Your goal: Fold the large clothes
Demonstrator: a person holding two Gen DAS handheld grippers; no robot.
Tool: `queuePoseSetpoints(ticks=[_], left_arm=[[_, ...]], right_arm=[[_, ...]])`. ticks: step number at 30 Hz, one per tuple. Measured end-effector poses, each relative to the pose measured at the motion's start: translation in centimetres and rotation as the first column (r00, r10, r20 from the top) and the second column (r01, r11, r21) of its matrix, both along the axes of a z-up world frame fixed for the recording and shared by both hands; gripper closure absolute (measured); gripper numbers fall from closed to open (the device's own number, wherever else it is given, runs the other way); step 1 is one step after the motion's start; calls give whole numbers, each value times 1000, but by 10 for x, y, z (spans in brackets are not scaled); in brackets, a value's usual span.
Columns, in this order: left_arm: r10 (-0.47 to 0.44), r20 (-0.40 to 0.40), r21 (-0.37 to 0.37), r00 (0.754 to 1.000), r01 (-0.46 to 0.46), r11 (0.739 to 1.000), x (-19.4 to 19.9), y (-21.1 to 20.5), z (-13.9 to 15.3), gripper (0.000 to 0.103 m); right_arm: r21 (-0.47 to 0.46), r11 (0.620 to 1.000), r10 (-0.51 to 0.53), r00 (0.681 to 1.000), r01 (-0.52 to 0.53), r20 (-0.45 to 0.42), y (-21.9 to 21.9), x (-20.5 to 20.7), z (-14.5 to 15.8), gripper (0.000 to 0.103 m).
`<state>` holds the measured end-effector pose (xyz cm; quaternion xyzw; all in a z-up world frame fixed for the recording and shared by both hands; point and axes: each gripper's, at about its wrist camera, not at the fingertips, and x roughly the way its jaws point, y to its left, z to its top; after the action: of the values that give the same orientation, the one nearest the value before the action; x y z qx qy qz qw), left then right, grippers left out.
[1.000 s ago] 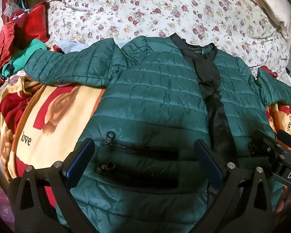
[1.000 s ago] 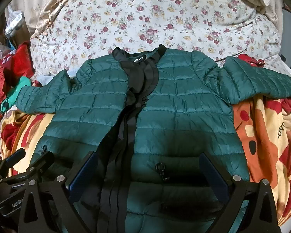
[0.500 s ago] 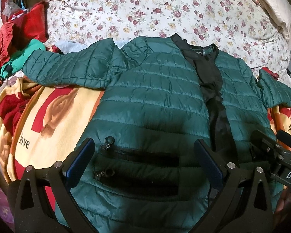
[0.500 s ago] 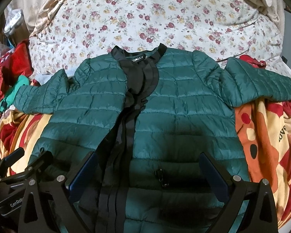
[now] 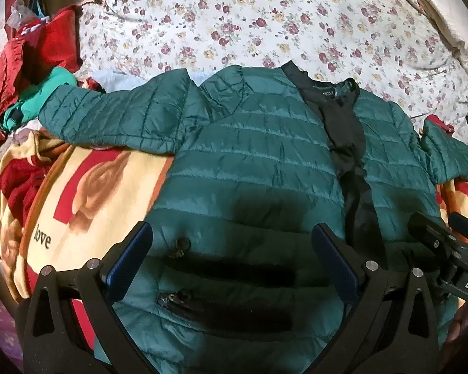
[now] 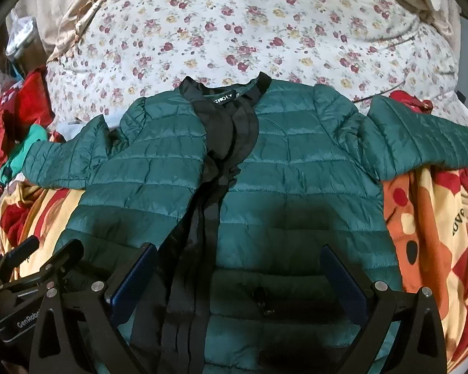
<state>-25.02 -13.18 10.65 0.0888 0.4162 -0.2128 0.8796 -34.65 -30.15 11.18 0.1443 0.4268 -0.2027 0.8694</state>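
Green quilted nylon, glossy and puffed in horizontal channels: the down jacket [image 6: 284, 168] lies face up on the bed, front open, its black placket [image 6: 221, 162] running down the middle from the collar. Taking the jacket as landmark, a floral sheet [image 6: 234, 21] spreads beyond the collar, a yellow-and-red printed blanket [image 5: 78, 193] lies under the hem and sleeves, and a heap of red and mint clothes [image 5: 31, 71] sits past the end of the left sleeve [image 5: 115, 118]. The right sleeve [image 6: 421, 143] stretches straight out the other way.

Both tongs hover just above the hem end, left tongs [image 5: 231, 258] over the zip pocket [image 5: 231, 271], right tongs [image 6: 237, 277] beside the placket; each stands wide and holds nothing.

It should handle light and soft but springy, and the slick shell will likely slide. A cuff or a quilting seam looks the surest place to pinch, since the padding between seams would squash and slip.
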Motion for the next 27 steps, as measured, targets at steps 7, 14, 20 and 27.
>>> queuePoseSetpoints(ticks=[7,14,20,27], left_arm=[[22,32,-3,999,-22,1000,14,2,10,1],[32,46,6,998,-32,999,29,-1,15,1],[52,51,8,997,-53,999,45,-4,18,1],[65,74,0,995,-65,998,64,-8,24,1]], right_arm=[[37,999,-1,1000,1,17,-10,10,4,0],[19,1000,13,1000,-14,20,-14,26,10,0],[14,1000,18,1000,-18,17,-21,43,15,0],[7,998,56,998,-56,30,-25,62,22,0]])
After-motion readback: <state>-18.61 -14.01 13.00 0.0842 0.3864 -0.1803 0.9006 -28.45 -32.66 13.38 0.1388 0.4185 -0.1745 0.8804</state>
